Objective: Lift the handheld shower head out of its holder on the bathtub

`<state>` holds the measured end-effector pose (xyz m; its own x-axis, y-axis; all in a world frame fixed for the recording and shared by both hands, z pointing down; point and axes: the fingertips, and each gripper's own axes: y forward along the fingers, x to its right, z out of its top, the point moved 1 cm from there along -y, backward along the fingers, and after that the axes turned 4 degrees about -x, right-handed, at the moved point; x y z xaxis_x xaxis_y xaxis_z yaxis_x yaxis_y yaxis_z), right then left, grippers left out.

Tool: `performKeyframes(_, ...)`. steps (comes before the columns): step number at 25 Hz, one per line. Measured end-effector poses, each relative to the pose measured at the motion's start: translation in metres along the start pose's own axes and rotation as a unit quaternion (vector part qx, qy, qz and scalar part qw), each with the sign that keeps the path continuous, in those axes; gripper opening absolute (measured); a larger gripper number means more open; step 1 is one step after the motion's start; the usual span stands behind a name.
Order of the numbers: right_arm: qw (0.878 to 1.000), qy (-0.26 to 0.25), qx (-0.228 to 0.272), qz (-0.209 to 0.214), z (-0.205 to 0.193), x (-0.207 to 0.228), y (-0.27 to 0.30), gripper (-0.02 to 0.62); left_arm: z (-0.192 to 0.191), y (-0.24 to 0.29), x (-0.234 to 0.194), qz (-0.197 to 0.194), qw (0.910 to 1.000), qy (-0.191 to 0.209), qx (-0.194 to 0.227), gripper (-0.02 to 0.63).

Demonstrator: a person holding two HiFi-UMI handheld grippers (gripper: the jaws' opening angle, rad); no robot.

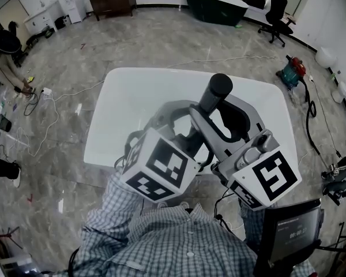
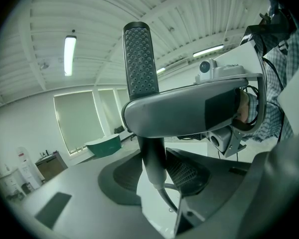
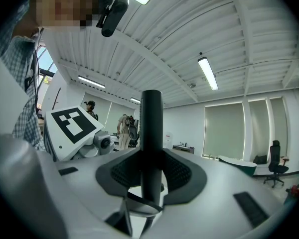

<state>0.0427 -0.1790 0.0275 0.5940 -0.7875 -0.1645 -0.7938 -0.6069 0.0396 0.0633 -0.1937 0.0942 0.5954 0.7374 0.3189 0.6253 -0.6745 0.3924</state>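
- Head view: the shower head [image 1: 219, 88] stands upright over the white bathtub [image 1: 132, 97].
- Over the bathtub, the left gripper [image 2: 154, 171] clamps its handle low down.
- The right gripper [image 3: 150, 176] clamps the same handle, pads pressing both sides.

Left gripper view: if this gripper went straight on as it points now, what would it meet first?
The black, dotted handheld shower head, standing between the jaws of the left gripper. Just beyond, a grey finger of the right gripper seems to cross, but depth is unclear.
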Motion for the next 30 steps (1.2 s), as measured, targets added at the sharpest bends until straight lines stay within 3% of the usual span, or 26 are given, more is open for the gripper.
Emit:
performKeyframes(8, 1.0, 0.005, -0.002, 0.0, -0.017, -0.012, 0.007, 0.133, -0.022, -0.002, 0.002, -0.004, 1.0, -0.003, -0.002, 0.144)
performKeyframes(13, 1.0, 0.003, -0.005, 0.001, -0.002, 0.006, 0.009, 0.133, -0.002, 0.005, -0.008, -0.005, 0.9999, -0.009, -0.001, 0.144)
performKeyframes(30, 1.0, 0.004, -0.005, 0.006, -0.004, -0.004, 0.01, 0.133, -0.007, -0.003, -0.006, -0.009, 0.9998, -0.016, 0.005, 0.144)
